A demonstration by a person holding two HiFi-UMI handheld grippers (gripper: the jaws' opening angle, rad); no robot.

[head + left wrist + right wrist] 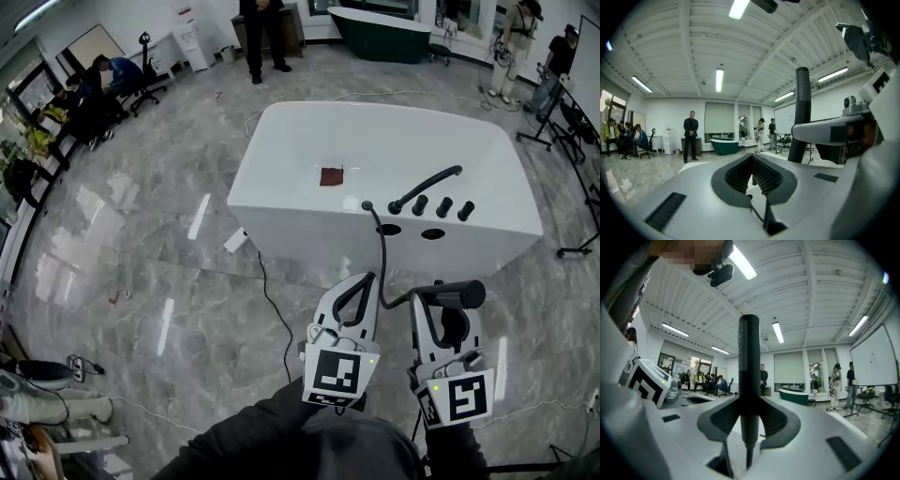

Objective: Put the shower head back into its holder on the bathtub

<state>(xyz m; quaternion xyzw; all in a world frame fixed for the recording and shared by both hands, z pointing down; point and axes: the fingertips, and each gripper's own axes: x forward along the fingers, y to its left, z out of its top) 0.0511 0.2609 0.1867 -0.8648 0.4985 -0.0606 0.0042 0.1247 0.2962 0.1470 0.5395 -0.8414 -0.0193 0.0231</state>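
The white bathtub [309, 220] stands ahead of me, with a black spout [427, 186], black knobs [442, 206] and two dark holes [432, 233] on its near deck. A black hose [380, 253] runs from the deck down to the black shower head [455, 294]. My right gripper [448, 302] is shut on that shower head [749, 366], which stands upright between the pads of the right gripper [749, 416]. It is held short of the tub's near side. My left gripper [354, 286] is beside it with jaws together; the left gripper [752, 161] holds nothing I can see.
A red-brown cloth [331, 175] lies inside the tub. A dark cable [274, 305] trails over the marble floor below the tub's near side. A dark green tub [380, 30] and standing people are at the back. Seated people [103, 84] and stands [572, 141] flank the room.
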